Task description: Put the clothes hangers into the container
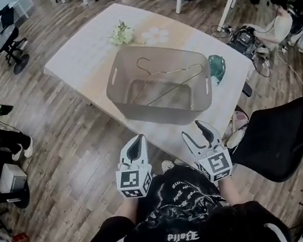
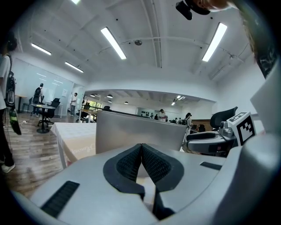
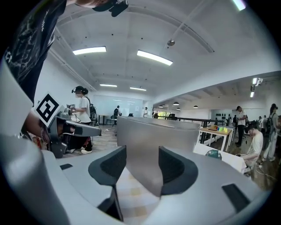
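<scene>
Open-plan office, wood-plank floor, desks and office chairs at the edges, people at the far margins. Centre: one white counter [image 1: 81, 60], carrying a grey plastic container [image 1: 158, 110] with cut-out handles, a small bunch of pale flowers [image 1: 121, 34] at the far edge, and a teal object [image 1: 217, 67] just beside the container's right end; what it is cannot be made out. Contents of container: thin wire clothes hangers [image 1: 172, 72], lying tilted across the inside, one hook pointing toward the far wall; the crossing wires suggest two, but the count is uncertain. No hanger shows on the bare counter, on the floor or in either tool. Left gripper [image 1: 138, 141]: held low in front of the person's body, off the counter's near edge and well apart from the container; its fingers [image 2: 127, 162] are clenched tip to tip with nothing between them. Right gripper [image 1: 193, 129]: beside the left, likewise drawn in toward the body; its fingers [image 3: 112, 165] stand released and empty, the container's grey wall showing through the gap from a distance. A black chair [image 1: 280, 136] stands to the person's right. Status, judged: the loading looks finished or nearly so, since every hanger in view sits inside the container; anything left would be hangers lying out of view.
</scene>
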`<control>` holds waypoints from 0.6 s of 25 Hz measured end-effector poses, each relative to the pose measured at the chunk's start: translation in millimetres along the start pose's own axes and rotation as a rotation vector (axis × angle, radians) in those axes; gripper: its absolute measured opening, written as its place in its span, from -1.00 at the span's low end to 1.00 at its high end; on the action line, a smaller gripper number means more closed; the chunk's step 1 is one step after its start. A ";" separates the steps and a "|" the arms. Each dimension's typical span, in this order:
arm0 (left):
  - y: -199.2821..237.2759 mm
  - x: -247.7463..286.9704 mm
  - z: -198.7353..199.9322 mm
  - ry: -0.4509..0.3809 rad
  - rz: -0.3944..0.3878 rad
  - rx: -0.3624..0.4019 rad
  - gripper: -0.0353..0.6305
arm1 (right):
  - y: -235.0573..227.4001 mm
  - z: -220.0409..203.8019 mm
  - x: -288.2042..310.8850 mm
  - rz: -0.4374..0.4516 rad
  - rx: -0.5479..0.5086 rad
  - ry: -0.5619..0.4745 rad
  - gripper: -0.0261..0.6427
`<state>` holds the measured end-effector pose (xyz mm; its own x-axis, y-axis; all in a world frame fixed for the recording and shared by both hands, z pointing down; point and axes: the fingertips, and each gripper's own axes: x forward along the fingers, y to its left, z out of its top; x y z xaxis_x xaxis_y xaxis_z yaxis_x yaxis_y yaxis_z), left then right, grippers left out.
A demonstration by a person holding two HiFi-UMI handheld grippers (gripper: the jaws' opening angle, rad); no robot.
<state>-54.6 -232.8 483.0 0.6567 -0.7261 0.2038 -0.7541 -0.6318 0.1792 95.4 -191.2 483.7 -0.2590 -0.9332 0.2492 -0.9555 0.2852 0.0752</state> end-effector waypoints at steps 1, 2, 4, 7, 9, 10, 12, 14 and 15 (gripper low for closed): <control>0.6 0.7 -0.4 0.002 -0.001 0.003 -0.83 | 0.1 -1.0 1.1 -0.003 0.002 0.001 -0.24; 0.7 1.5 -0.8 0.003 -0.002 0.005 -0.83 | 0.2 -1.8 2.1 -0.004 0.004 0.002 -0.30; -0.8 3.2 -1.2 0.007 -0.010 0.009 -0.83 | 2.8 -1.8 3.7 0.007 0.001 0.007 -0.40; -6.1 7.1 -3.5 0.026 -0.035 0.009 -0.83 | 9.6 1.1 5.9 0.040 -0.014 0.013 -0.62; -10.4 9.3 -4.5 0.030 -0.048 0.006 -0.83 | 9.8 1.4 7.1 0.040 -0.001 0.009 -0.75; -12.3 10.1 -4.5 0.029 -0.051 0.005 -0.83 | 9.1 1.1 7.5 0.038 0.007 0.006 -0.78; -14.4 11.0 -4.0 0.027 -0.054 0.008 -0.83 | 8.8 1.1 8.6 0.038 0.012 0.003 -0.85; -14.4 12.1 -3.4 0.027 -0.054 0.011 -0.83 | 9.8 1.8 10.7 0.051 0.001 0.009 -0.89; -14.2 13.0 -3.2 0.029 -0.054 0.012 -0.83 | 10.1 2.2 12.0 0.056 -0.007 0.013 -0.89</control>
<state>-35.3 -232.3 486.2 0.6964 -0.6826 0.2217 -0.7172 -0.6734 0.1795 82.4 -200.0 485.3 -0.3104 -0.9127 0.2657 -0.9385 0.3387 0.0673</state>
